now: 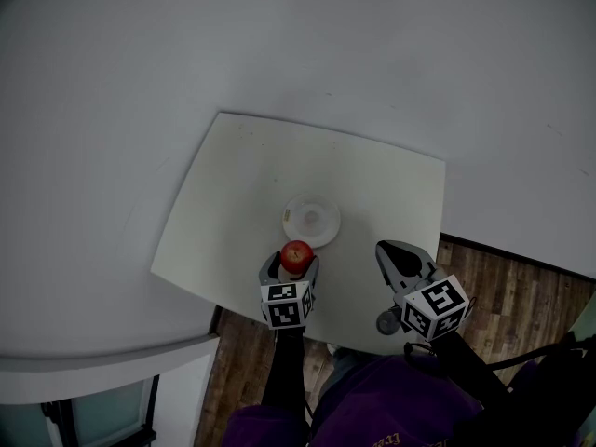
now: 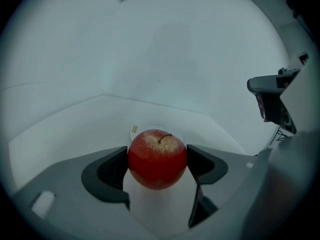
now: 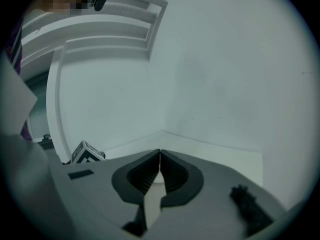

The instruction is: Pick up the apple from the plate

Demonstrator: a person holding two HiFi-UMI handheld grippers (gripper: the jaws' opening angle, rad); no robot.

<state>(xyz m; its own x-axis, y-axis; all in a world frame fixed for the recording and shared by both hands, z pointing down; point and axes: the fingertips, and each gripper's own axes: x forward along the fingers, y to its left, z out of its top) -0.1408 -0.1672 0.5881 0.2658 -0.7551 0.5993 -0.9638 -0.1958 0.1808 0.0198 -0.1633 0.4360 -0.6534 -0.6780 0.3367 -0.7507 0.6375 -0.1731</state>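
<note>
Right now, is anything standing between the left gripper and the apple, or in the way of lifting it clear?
Nothing visible does. The apple sits between the jaws of the left gripper, and both jaws touch it. The plate lies just beyond it, and the shut right gripper is off to the side.

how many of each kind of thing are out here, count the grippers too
apple: 1
plate: 1
grippers: 2, the left gripper shut on the apple, the right gripper shut with nothing in it
total: 4
</note>
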